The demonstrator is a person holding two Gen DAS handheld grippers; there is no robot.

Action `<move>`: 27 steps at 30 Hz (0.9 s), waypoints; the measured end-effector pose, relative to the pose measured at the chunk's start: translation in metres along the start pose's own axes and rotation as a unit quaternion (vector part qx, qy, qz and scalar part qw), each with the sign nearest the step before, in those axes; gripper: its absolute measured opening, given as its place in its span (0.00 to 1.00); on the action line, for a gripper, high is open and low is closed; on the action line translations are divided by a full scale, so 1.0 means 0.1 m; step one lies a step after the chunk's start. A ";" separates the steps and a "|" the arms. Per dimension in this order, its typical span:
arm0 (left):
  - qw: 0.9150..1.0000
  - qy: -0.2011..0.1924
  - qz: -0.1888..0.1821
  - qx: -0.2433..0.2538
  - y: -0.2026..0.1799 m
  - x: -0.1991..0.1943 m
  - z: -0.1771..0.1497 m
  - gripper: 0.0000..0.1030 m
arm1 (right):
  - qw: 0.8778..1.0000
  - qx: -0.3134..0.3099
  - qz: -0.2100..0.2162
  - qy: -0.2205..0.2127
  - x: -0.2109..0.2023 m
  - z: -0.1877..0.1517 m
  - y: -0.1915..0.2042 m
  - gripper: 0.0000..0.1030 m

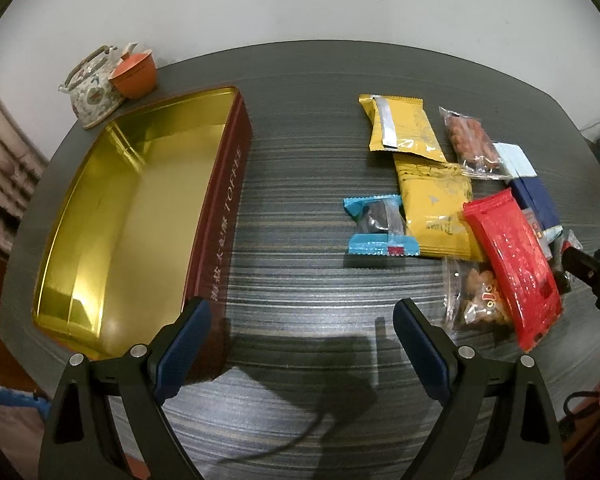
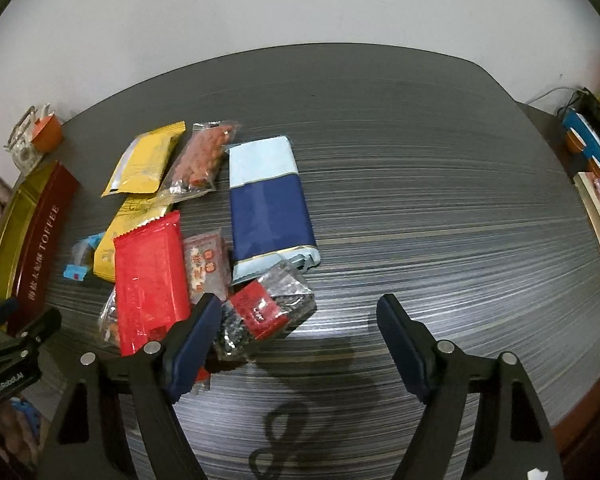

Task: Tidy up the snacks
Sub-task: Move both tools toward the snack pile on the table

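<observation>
Toffee tin (image 1: 228,184) holds nothing; snacks (image 1: 436,208) beside.

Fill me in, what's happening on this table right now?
A person with two handheld grippers is sorting snacks into an empty gold-lined red toffee tin. The left gripper hovers open over bare table beside the tin. The right gripper is at the snack pile, jaws open, nothing gripped, its left finger by a clear packet with a red label. No snacks are in the tin.
</observation>
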State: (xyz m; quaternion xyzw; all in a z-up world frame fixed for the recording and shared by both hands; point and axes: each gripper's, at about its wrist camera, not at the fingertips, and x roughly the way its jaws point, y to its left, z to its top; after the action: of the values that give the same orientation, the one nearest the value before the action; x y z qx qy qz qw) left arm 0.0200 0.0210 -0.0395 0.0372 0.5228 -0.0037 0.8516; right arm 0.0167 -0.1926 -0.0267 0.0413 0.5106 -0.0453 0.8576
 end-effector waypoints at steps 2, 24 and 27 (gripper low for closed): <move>1.000 0.000 0.001 0.002 -0.01 0.01 0.01 0.90 | 1.000 -0.003 -0.006 0.001 0.00 0.01 0.02 0.75; 1.000 -0.005 0.004 -0.001 -0.02 0.00 0.05 0.90 | 0.998 0.007 -0.039 0.038 0.00 0.02 0.12 0.75; 1.000 -0.004 0.003 -0.003 -0.01 -0.01 0.05 0.90 | 0.997 0.000 -0.041 0.059 0.08 -0.02 0.16 0.75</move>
State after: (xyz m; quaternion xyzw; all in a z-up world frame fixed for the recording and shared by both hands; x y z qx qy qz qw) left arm 0.0244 0.0198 -0.0364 0.0359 0.5191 0.0004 0.8540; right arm 0.0206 -0.1767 -0.0339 0.0223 0.5616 -0.0780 0.8234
